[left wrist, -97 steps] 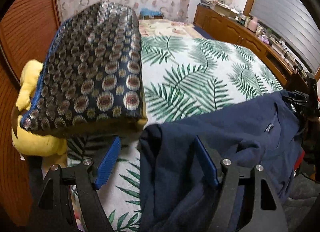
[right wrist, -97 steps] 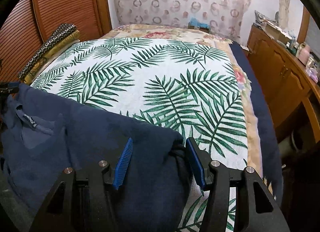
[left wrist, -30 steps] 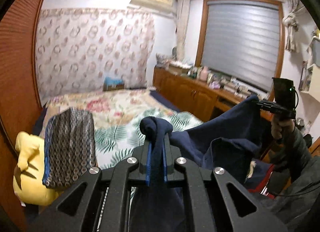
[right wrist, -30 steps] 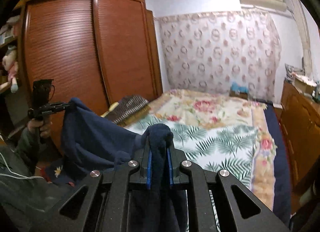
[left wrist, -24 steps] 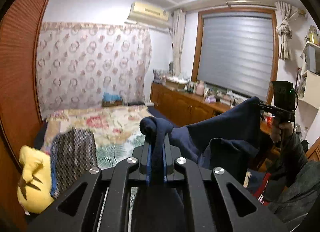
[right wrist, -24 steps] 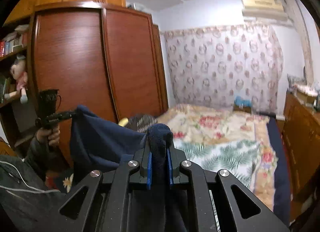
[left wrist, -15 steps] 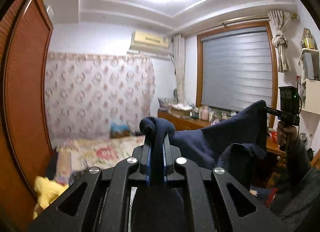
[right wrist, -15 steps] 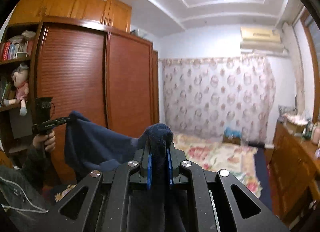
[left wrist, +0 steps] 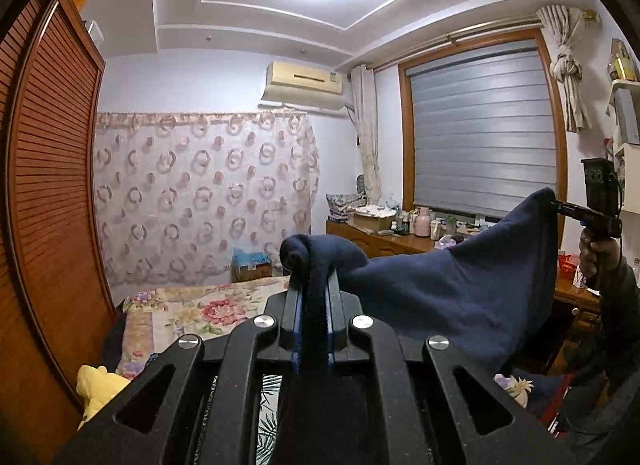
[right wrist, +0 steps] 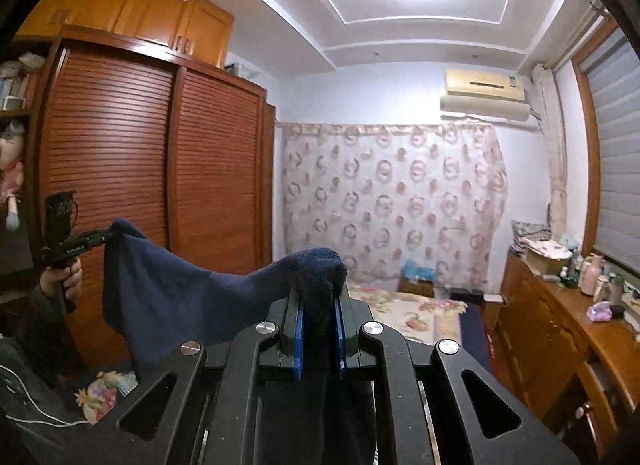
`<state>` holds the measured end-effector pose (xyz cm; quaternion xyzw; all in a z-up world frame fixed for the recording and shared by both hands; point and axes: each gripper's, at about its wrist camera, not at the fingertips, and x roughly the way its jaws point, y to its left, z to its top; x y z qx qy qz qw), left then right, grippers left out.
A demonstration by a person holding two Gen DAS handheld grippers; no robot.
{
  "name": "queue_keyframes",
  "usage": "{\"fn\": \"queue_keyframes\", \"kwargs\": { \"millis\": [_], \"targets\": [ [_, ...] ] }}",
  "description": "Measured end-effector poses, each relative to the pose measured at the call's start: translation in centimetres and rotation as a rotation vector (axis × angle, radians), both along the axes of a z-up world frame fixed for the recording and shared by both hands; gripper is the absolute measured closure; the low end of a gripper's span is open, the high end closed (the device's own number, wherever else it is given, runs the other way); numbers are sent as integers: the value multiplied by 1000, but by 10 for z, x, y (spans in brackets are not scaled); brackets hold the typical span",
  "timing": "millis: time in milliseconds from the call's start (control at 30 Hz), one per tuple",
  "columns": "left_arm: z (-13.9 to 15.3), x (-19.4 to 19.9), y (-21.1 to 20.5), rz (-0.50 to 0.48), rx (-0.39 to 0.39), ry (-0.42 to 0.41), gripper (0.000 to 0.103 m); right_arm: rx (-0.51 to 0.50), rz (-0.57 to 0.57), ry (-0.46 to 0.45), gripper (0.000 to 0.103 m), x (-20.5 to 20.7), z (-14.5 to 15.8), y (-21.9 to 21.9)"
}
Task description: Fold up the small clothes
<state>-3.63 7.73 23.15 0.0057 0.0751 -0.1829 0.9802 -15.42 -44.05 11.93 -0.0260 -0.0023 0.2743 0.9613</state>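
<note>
Dark navy knit garment (left wrist: 448, 289) hangs aloft above the floral-covered bed (left wrist: 192, 313), spanning sideways between both tools. Left gripper (left wrist: 314, 329) and right gripper (right wrist: 318, 333) each pinch a bunched corner; neither is nearer the bed.

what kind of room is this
A home bedroom, most likely: a bed with a floral cover, a louvred wooden wardrobe, and a cluttered wooden dresser under the window blind.
</note>
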Motion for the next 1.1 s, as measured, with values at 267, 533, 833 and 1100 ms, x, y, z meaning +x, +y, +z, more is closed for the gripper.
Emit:
{"fn": "queue_keyframes", "kwargs": {
  "millis": [267, 533, 833, 1100],
  "targets": [
    [-37, 68, -22, 50, 56, 98, 94, -89, -94, 110, 91, 58, 12, 27],
    [-119, 185, -31, 91, 89, 267, 94, -164, -130, 258, 91, 183, -6, 67],
    [-192, 282, -46, 155, 154, 394, 94, -270, -240, 398, 91, 317, 13, 116],
    [-218, 309, -50, 141, 171, 481, 90, -268, -294, 507, 85, 352, 21, 142]
  ]
}}
